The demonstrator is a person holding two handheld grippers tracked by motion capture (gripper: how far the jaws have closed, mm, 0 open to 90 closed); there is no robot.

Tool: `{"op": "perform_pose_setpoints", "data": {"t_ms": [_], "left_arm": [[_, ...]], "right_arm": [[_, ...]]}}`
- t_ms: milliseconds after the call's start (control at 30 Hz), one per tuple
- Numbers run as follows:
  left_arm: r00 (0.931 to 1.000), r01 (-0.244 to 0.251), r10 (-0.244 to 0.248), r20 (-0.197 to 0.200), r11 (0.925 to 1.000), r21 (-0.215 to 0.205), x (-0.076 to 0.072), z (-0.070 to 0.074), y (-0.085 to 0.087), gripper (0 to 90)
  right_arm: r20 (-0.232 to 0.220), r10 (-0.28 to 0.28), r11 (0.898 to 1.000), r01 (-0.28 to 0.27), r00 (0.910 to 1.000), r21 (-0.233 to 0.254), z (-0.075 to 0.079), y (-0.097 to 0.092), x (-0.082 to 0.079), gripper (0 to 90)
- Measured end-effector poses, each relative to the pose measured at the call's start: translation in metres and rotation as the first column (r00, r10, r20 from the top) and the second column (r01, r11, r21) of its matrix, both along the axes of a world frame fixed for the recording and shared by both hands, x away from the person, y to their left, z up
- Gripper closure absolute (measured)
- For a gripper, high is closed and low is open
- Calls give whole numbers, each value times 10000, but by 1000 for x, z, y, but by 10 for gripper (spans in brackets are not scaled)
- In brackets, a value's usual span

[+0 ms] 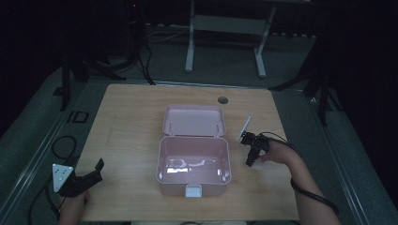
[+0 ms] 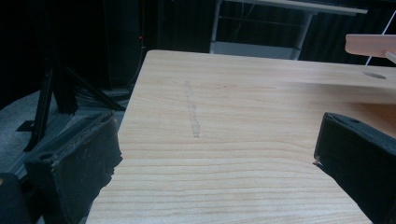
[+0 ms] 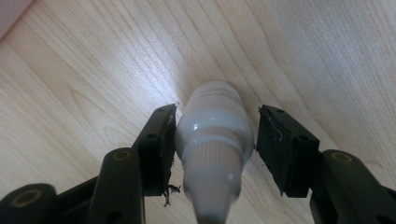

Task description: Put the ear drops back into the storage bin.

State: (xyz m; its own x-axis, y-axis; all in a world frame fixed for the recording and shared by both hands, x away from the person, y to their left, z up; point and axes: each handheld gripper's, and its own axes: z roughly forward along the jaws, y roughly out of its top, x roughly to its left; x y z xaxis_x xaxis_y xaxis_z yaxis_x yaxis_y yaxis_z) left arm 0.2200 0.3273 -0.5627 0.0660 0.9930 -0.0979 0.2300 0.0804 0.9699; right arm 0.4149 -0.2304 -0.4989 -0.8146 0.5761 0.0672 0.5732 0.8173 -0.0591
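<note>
A small white bottle with a ribbed cap stands on the wooden table, its cap pointing up at the right gripper view's camera. My right gripper points down around it. One pad touches the bottle's side, the other stands a sliver off it. In the high view the right gripper hangs just right of the open pink box. My left gripper rests at the table's front left corner, jaws wide open with nothing between them.
The pink box's lid lies folded back toward the far side, and the box has a white latch at its front. A round hole sits in the table's far edge. Bare wood stretches left of the box.
</note>
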Motion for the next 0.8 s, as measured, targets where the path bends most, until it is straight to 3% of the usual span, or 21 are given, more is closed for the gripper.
{"op": "perform_pose_setpoints", "data": {"t_ms": [200, 533, 800], "left_arm": [[10000, -1, 1, 2, 10000, 20, 0, 0, 0, 5], [10000, -1, 1, -3, 10000, 30, 0, 0, 0, 5], [10000, 2, -2, 0, 10000, 24, 0, 0, 0, 4]], "right_arm": [[-144, 121, 9999, -122, 9998, -82, -3, 3, -1, 547], [28, 494, 9984, -493, 9988, -277, -6, 7, -5, 592], [-126, 1243, 9918, -1247, 9922, -290, -1, 6, -13, 593]]}}
